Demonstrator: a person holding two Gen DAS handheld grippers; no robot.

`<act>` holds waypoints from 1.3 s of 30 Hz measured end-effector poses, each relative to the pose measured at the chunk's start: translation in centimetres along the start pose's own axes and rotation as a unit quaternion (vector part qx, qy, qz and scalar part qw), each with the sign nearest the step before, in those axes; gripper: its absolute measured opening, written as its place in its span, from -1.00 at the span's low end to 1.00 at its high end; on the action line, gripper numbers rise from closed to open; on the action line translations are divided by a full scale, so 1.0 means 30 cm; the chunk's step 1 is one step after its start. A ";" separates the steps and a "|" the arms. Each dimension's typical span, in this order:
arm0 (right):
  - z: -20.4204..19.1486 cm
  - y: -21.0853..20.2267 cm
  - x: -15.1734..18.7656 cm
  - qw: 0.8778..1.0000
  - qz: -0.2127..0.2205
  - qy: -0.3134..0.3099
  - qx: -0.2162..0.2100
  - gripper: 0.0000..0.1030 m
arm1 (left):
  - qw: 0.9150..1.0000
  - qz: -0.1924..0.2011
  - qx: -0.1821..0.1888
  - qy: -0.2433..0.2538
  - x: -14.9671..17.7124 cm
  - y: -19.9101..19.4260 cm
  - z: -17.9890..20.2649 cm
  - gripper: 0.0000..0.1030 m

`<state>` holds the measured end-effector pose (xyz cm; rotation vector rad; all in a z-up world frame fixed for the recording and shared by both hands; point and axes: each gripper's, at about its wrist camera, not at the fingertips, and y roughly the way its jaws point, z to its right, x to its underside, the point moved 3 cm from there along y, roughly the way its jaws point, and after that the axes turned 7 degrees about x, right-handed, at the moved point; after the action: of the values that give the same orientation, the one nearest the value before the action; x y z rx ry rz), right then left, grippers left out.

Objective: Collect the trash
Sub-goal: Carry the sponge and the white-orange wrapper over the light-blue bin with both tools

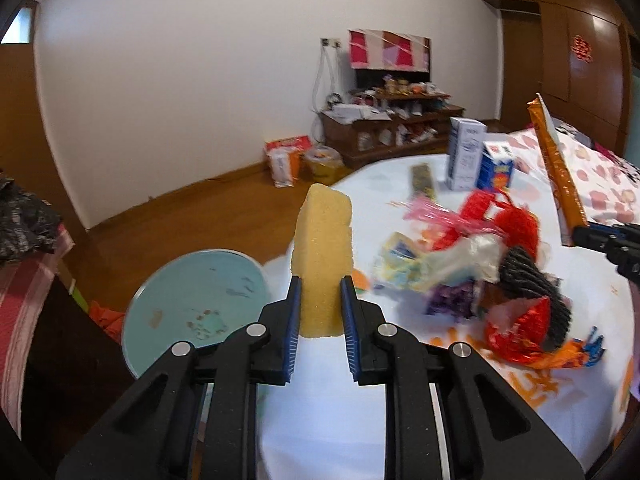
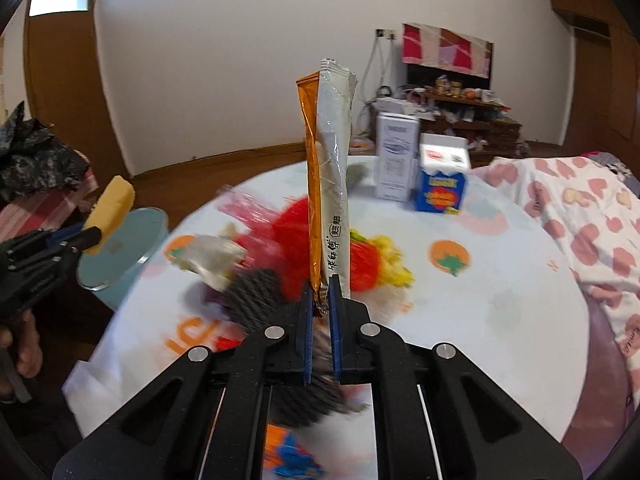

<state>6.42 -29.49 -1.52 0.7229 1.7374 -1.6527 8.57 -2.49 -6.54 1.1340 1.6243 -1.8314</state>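
My left gripper [image 1: 320, 284] is shut on a yellow sponge [image 1: 324, 256], held upright over the table's left edge, next to a light blue bin [image 1: 192, 300]. My right gripper [image 2: 321, 284] is shut on an orange and silver snack wrapper [image 2: 328, 168], held upright above the table. The wrapper also shows in the left wrist view [image 1: 554, 164], and the sponge in the right wrist view [image 2: 112, 208]. A heap of trash [image 1: 476, 264] lies on the round table: red and pink wrappers, clear plastic, a dark grey yarn bundle [image 2: 256, 296].
Two cartons, a white one [image 2: 396, 156] and a blue one [image 2: 440, 184], stand at the table's far side. A pink-patterned blanket [image 2: 580, 216] lies to the right. A cluttered wooden cabinet [image 1: 392, 124] and bags [image 1: 286, 160] stand by the far wall.
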 end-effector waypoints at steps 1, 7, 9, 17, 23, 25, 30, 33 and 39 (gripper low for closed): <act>-0.016 0.003 -0.010 1.000 -0.001 -0.001 -0.007 -0.84 | 1.000 0.001 -0.004 -0.005 0.000 0.001 -0.021 -0.62; -0.122 0.053 -0.073 0.999 -0.009 -0.022 -0.021 -0.84 | 0.999 0.003 -0.039 -0.035 0.017 0.009 -0.136 -0.62; -0.150 0.081 -0.089 0.999 -0.014 -0.025 -0.027 -0.84 | 0.998 0.004 -0.050 -0.043 0.021 0.010 -0.168 -0.62; -0.270 0.153 -0.129 0.998 -0.022 -0.046 -0.041 -0.84 | 0.995 0.009 -0.075 -0.061 0.038 0.000 -0.261 -0.62; -0.345 0.189 -0.156 0.997 -0.024 -0.060 -0.050 -0.84 | 0.994 0.014 -0.093 -0.062 0.045 -0.017 -0.308 -0.62; -0.373 0.192 -0.166 0.996 -0.022 -0.067 -0.052 -0.84 | 0.993 0.014 -0.096 -0.066 0.047 -0.020 -0.321 -0.62; -0.423 0.209 -0.187 0.995 -0.022 -0.081 -0.057 -0.84 | 0.992 0.016 -0.104 -0.074 0.048 -0.026 -0.363 -0.62; -0.447 0.233 -0.192 0.994 -0.027 -0.087 -0.060 -0.84 | 0.991 0.015 -0.110 -0.077 0.049 -0.025 -0.387 -0.62; -0.505 0.278 -0.191 0.992 -0.038 -0.098 -0.069 -0.84 | 0.989 0.014 -0.126 -0.082 0.057 -0.018 -0.429 -0.62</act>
<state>15.40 -13.66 -2.37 0.4198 1.7352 -1.5777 10.85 10.29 -7.25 0.8689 1.6770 -1.6004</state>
